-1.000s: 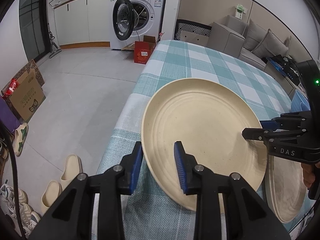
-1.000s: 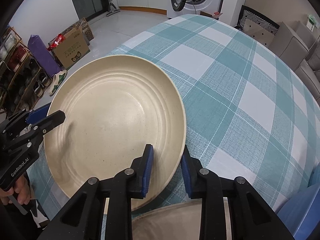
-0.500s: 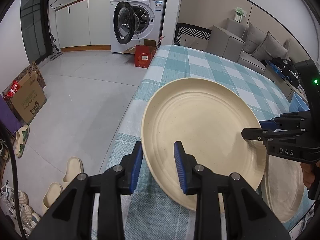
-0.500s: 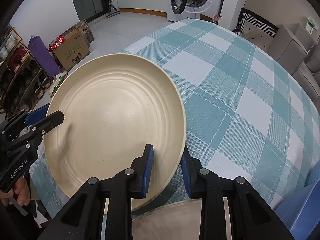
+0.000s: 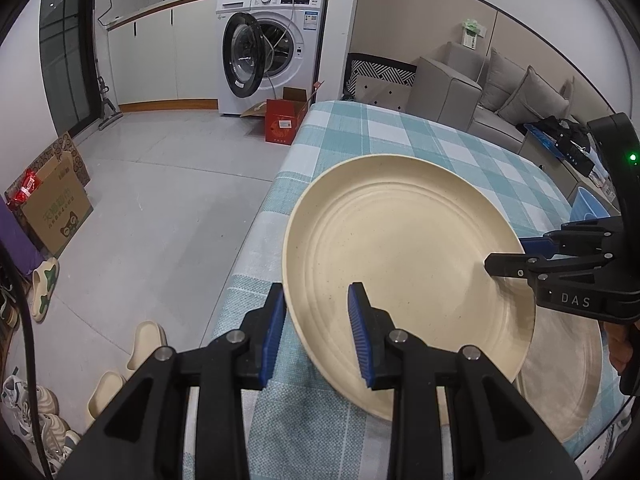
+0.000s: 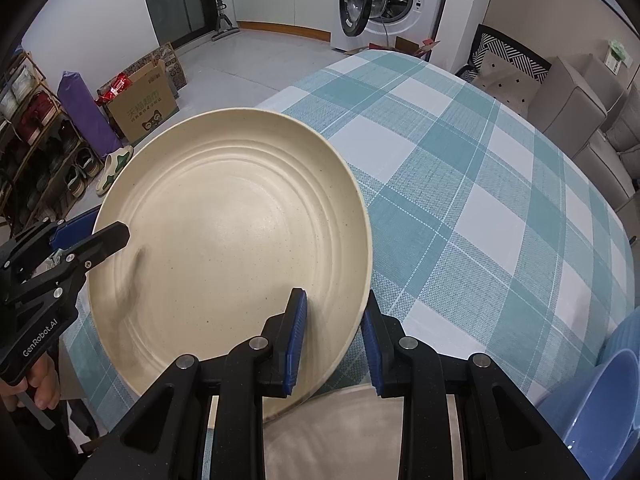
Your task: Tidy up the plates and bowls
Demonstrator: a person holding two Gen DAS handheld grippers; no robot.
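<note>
Left gripper (image 5: 318, 320): black frame, blue ribbed pads, jaws nearly closed and clamped across the near rim of the cream plate (image 5: 404, 276), one pad under the edge, one on the upper face.

Right gripper (image 6: 334, 332): same build, jaws likewise drawn in tight on the opposite rim of that plate; seen from the left wrist view it enters from the right, marked "DAS".

Cream plate, held: round, speckled, concentric ridges around the well. Gripped at two opposite edges and held above the table, tilted, over its near corner.

Second cream plate (image 5: 568, 372): lies flat on the cloth directly beneath and beside the held one, partly covered by it.

Blue bowl (image 6: 600, 408): on the table just right of the lower plate, only partly in frame.

Table (image 6: 460, 184): covered by a teal-and-white check tablecloth.

Floor items, left of the table: cream slippers (image 5: 132, 360), a cardboard box (image 5: 56, 208), a shoe rack (image 6: 36, 152).

Far end: red carton (image 5: 286, 120) on the floor, front-loading washing machine (image 5: 272, 48) with its door open, white cabinets alongside, grey sofa (image 5: 492, 92) with cushions to the right.
</note>
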